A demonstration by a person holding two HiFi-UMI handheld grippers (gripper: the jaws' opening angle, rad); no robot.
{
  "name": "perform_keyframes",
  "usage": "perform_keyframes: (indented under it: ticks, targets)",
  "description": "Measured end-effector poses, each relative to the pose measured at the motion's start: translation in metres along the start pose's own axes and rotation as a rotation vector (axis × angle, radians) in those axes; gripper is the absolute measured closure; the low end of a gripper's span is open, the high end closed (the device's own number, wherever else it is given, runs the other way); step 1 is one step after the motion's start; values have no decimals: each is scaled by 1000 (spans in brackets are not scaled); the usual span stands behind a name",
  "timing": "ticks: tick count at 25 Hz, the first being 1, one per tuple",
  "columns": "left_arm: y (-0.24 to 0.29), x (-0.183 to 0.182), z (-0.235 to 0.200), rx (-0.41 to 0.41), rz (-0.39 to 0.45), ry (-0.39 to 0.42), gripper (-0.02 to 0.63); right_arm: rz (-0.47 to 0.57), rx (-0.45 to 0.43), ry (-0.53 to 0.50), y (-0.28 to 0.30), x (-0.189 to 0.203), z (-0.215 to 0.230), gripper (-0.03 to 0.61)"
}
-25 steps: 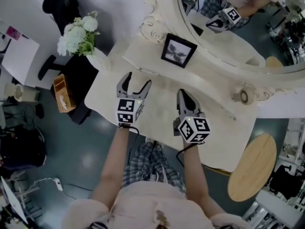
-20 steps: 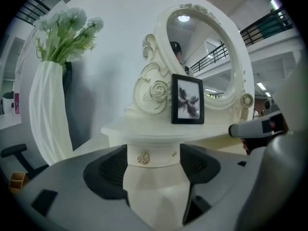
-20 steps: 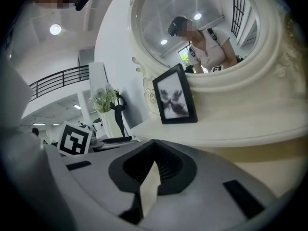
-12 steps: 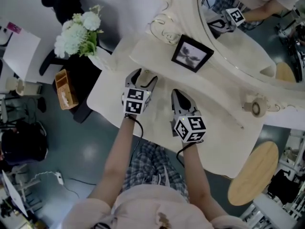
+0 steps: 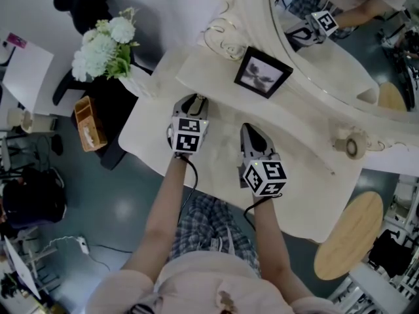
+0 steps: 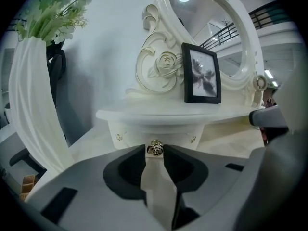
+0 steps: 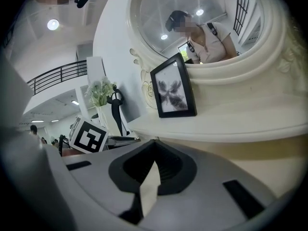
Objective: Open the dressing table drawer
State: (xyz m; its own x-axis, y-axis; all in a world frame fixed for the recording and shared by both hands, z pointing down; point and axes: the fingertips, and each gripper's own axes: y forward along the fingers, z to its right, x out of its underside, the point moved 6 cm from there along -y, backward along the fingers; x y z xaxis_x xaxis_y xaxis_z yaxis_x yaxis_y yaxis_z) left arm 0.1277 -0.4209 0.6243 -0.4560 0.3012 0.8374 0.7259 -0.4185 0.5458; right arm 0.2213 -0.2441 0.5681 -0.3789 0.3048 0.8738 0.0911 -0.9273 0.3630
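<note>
Drawer front [image 6: 131, 134]: left claw [image 6: 154, 153] just closing on knob [image 6: 154, 148]

A grey-blue floor [image 5: 124, 208] fills the head view from 6 to 9 o'clock, with a round wooden stool [image 5: 347, 234] at 4 o'clock. A black chair [image 5: 82, 2] stands at 11 o'clock by a white wall [image 5: 170, 12]. In the right gripper view, ceiling lights [image 7: 53, 24] glow at 10 o'clock above a railed balcony [image 7: 57, 76].

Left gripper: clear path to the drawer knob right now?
Looks like yes. The left gripper is at the gold drawer knob: its fingers have just been closing with the knob between them, seemingly touching both sides. Nothing stands in the way.
</note>
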Motion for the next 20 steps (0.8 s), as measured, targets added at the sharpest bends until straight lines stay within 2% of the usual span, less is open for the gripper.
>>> perform_keyframes:
  ticks: [3, 20]
  targets:
    - [1, 1, 0, 1, -1, -3, 499, 3, 9, 15, -3, 1, 3, 563]
    - [-16, 11, 4, 14, -1, -15, 505, -12, 35, 32, -14, 12, 1, 563]
